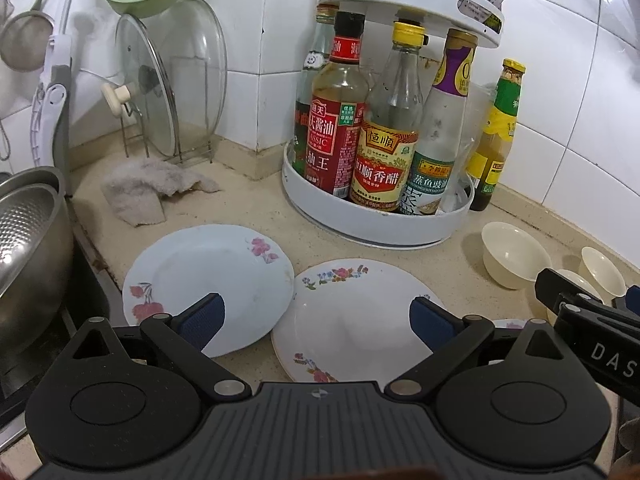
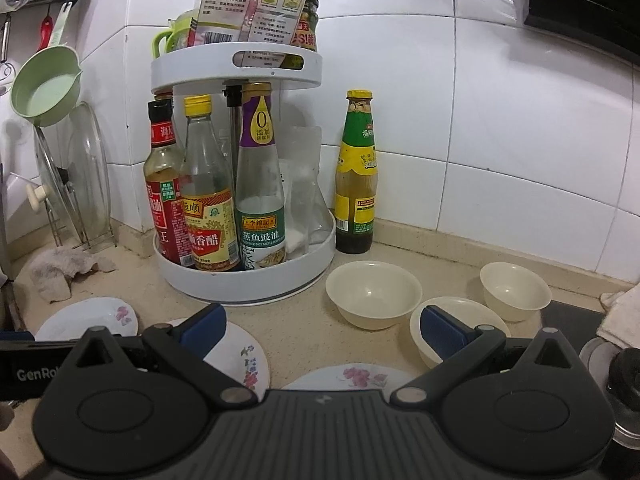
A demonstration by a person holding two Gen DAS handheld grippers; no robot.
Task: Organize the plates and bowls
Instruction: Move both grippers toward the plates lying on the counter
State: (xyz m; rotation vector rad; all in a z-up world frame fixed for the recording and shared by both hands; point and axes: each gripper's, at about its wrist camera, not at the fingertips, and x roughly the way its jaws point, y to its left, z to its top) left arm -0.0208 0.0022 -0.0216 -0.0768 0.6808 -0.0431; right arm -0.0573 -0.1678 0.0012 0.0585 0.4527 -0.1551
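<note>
Plates (image 1: 208, 280) flat on surface (image 1: 248, 208) in front of condiment rack (image 1: 376, 224), overlapping, unstacked; bowls (image 2: 374, 292) right of rack, loose; left tool (image 1: 316, 320) and right tool (image 2: 324, 328) spread wide, empty, above plates.

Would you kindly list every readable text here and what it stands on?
"恒顺香醋": yellow-capped vinegar bottle.
"蒸鱼豉油": purple-necked bottle.
"CLASSIC": red-labelled soy bottle.
"DAS": right hand-held gripper.
"GenRo": left hand-held gripper.
Packet and green bottle print: too small.
</note>
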